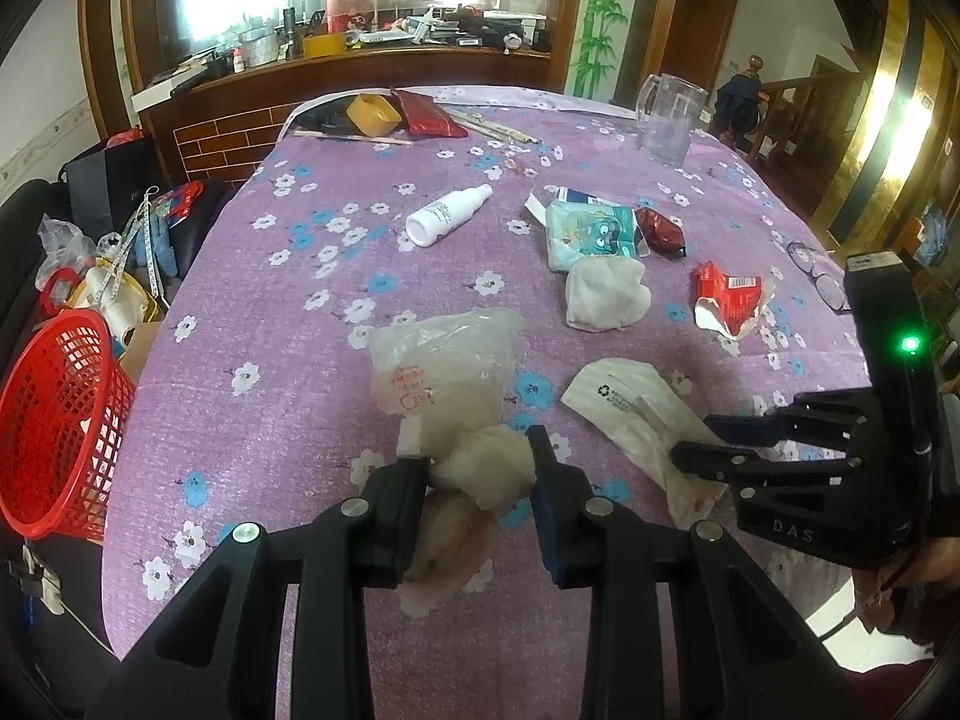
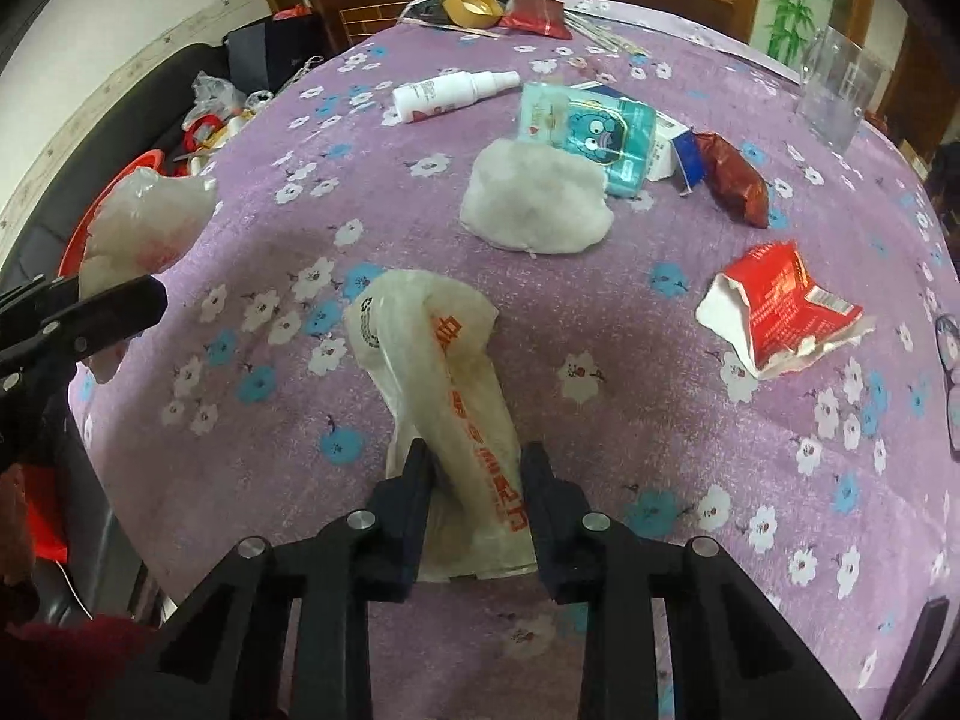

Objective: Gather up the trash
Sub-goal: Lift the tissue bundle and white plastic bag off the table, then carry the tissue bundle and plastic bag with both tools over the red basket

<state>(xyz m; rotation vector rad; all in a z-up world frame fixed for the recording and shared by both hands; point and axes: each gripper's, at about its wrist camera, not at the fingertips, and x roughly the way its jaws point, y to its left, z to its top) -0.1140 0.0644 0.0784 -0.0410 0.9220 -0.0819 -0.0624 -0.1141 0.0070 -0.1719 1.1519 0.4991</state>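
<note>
My left gripper is shut on a crumpled clear plastic bag and holds it over the table's near left part; the bag also shows in the right wrist view. My right gripper straddles a white plastic bag with orange print, its jaws on either side, touching it; the bag still lies on the purple cloth. In the left wrist view this bag sits between the right gripper's fingers. A red mesh basket stands off the table's left edge.
On the purple floral tablecloth lie a white wad of tissue, a torn red wrapper, a blue tissue pack, a dark red packet, a white spray bottle, a clear jug and glasses.
</note>
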